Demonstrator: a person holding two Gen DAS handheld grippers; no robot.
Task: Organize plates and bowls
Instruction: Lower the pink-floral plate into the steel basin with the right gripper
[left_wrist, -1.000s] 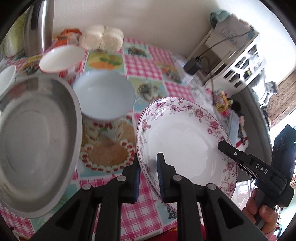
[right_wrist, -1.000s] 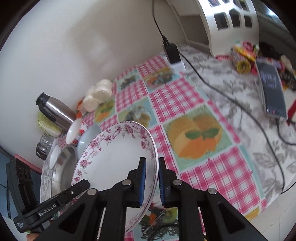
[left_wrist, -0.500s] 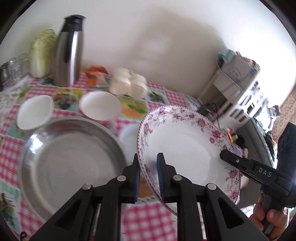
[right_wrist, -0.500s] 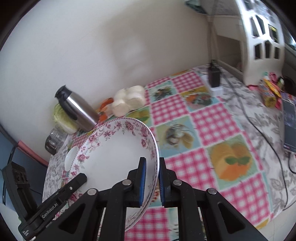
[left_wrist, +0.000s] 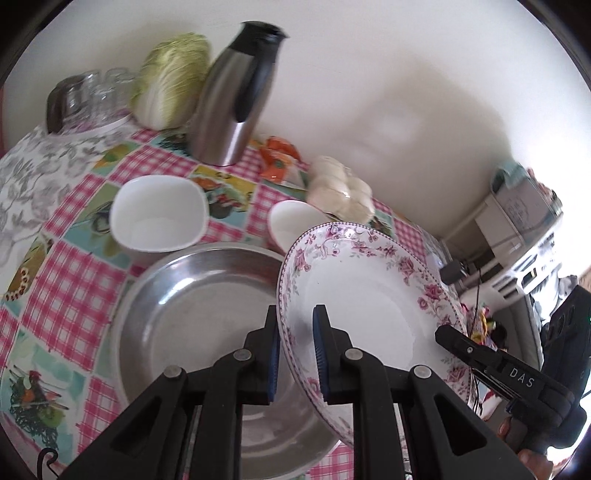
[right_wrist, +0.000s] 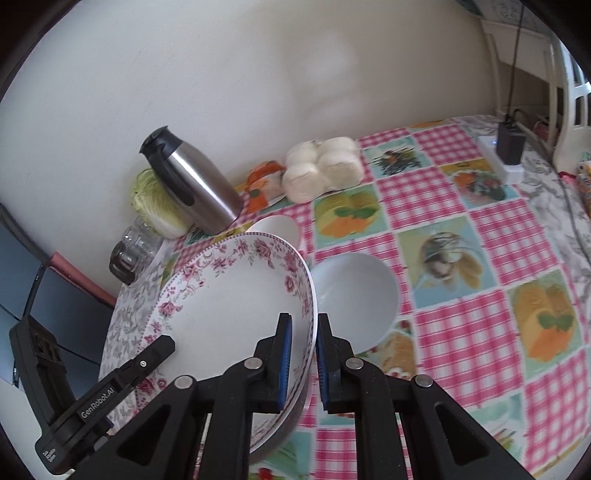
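While held up over the steel pan by both grippers — left gripper and right gripper each clamped on the flowery plate rim — lower slowly, keep level, then let go together.

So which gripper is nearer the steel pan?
Left. The left gripper holds the floral plate's rim right over the steel pan; the right gripper grips the plate's opposite rim, farther away.
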